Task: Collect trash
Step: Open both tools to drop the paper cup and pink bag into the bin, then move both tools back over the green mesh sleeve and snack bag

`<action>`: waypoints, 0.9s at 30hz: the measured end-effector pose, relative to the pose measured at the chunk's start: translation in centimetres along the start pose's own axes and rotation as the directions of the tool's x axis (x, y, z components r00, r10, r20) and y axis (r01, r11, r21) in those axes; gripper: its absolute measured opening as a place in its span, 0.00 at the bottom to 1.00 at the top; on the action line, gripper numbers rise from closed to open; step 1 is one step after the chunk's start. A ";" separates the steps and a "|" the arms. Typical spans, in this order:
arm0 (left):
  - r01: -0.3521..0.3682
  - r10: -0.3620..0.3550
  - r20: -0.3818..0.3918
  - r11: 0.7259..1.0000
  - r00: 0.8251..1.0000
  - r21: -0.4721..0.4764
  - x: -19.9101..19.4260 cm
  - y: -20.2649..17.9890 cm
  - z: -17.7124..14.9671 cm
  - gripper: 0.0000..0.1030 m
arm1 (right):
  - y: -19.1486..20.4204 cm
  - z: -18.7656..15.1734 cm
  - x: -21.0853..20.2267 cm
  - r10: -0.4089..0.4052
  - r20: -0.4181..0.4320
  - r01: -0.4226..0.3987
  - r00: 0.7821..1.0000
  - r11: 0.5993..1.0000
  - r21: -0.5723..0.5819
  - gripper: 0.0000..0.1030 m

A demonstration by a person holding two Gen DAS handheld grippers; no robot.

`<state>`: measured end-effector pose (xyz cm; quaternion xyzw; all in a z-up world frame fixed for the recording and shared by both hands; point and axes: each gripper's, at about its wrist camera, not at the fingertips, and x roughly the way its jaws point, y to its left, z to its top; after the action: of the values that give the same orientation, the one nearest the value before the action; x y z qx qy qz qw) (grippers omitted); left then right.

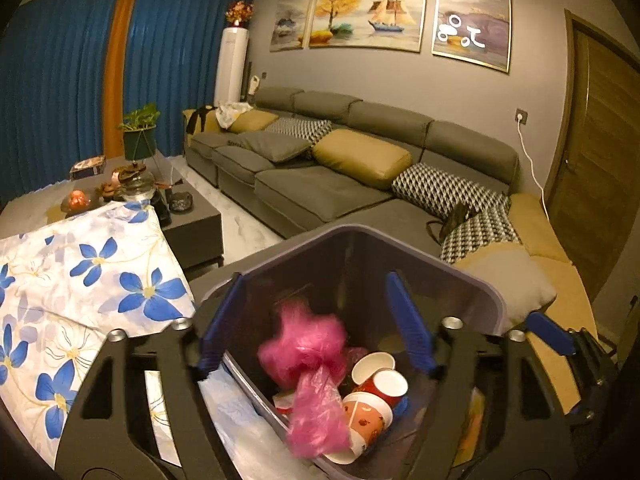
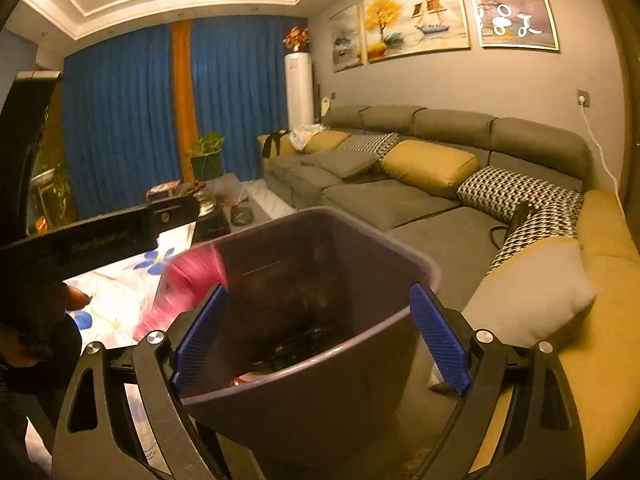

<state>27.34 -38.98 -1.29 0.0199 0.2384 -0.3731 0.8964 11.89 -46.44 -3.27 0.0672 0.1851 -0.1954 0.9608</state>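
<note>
A long grey fabric sofa (image 1: 360,168) with mustard and houndstooth cushions runs behind the grey plastic bin (image 1: 472,292), a smooth, rounded-square tub. Left of the bin lies a white cloth with blue flowers (image 1: 92,276). The left tongs (image 1: 316,328) stand apart above the bin's mouth, nothing pressed between them. Below them a crinkled pink plastic bag (image 1: 308,364), blurred and perhaps falling, sits over paper cups (image 1: 376,396) inside the bin. The right tongs (image 2: 320,336) stand wide apart around the bin's near rim (image 2: 320,364), not touching it.
</note>
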 end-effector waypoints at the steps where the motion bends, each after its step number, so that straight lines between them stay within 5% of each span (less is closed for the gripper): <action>1: -0.004 0.004 0.003 1.000 1.000 -0.003 -0.3 0.1 0.0 0.74 | -0.2 0.0 -0.4 -0.006 0.009 0.006 1.000 1.000 0.004 0.86; 10: -0.108 0.110 0.047 0.994 0.993 -0.034 -5.4 2.9 -0.6 0.77 | 0.6 1.1 -3.8 -0.014 0.087 0.013 0.996 1.000 0.013 0.88; 14: -0.232 0.236 0.080 0.971 0.969 -0.057 -10.0 5.8 -1.5 0.79 | 3.9 1.8 -4.9 0.072 0.119 -0.070 0.990 0.997 -0.017 0.92; 17: -0.349 0.356 0.081 0.933 0.931 -0.090 -13.5 9.1 -2.6 0.80 | 7.2 2.2 -4.8 0.157 0.112 -0.150 0.981 0.987 -0.065 0.92; 20: -0.475 0.485 0.061 0.870 0.872 -0.131 -17.1 13.0 -4.1 0.80 | 12.2 2.4 -4.5 0.268 0.089 -0.255 0.959 0.958 -0.131 0.92; 23: -0.608 0.623 0.046 0.775 0.781 -0.170 -21.1 17.0 -5.8 0.80 | 16.5 2.6 -4.2 0.354 0.056 -0.340 0.934 0.925 -0.169 0.92; 27: -0.697 0.724 -0.007 0.662 0.690 -0.274 -25.7 22.2 -7.2 0.80 | 23.9 2.8 -3.9 0.469 0.007 -0.454 0.883 0.859 -0.235 0.92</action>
<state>23.77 -4.48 0.57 -0.0235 0.2111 0.0398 0.9764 19.06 -23.77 2.18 -0.0065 0.1539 0.0608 0.9862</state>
